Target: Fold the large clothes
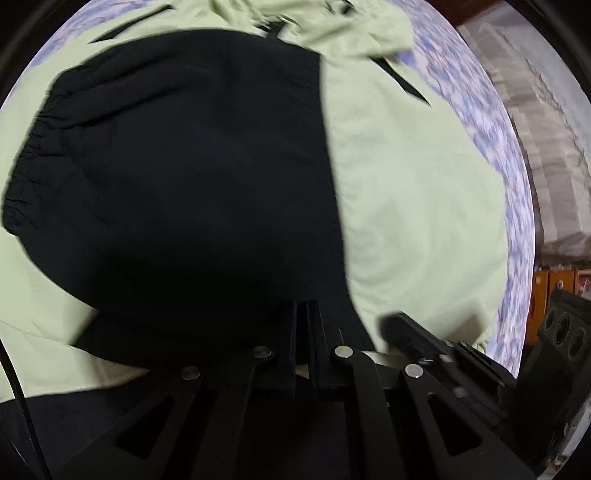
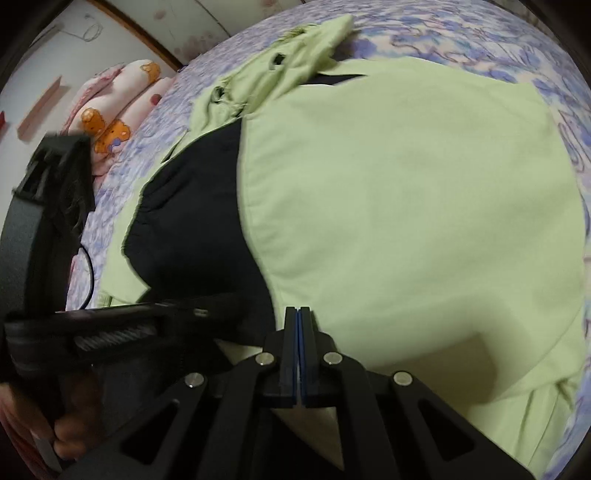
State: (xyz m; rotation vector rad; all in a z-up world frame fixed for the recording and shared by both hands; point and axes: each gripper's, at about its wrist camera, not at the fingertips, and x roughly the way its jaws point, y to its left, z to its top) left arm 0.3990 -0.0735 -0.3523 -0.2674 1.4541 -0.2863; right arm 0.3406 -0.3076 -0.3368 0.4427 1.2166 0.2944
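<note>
A pale green jacket (image 1: 413, 184) with a black panel (image 1: 184, 192) lies spread on a bed. In the left wrist view my left gripper (image 1: 303, 308) is at the near edge of the black panel, jaws closed with the black cloth pinched between them. The right gripper's body (image 1: 443, 350) shows at the lower right, over the green cloth. In the right wrist view my right gripper (image 2: 299, 312) is shut, blue pads together with nothing visible between them, just above the green jacket (image 2: 406, 184). The black panel (image 2: 195, 206) lies to its left, where the left gripper's body (image 2: 122, 332) reaches in.
A purple flowered bedspread (image 2: 480, 33) covers the bed around the jacket. A pink folded quilt with orange bears (image 2: 118, 99) sits at the far left by the wall. A hand (image 2: 70, 439) holds the left gripper. Orange wooden furniture (image 1: 546, 295) stands beyond the bed's right edge.
</note>
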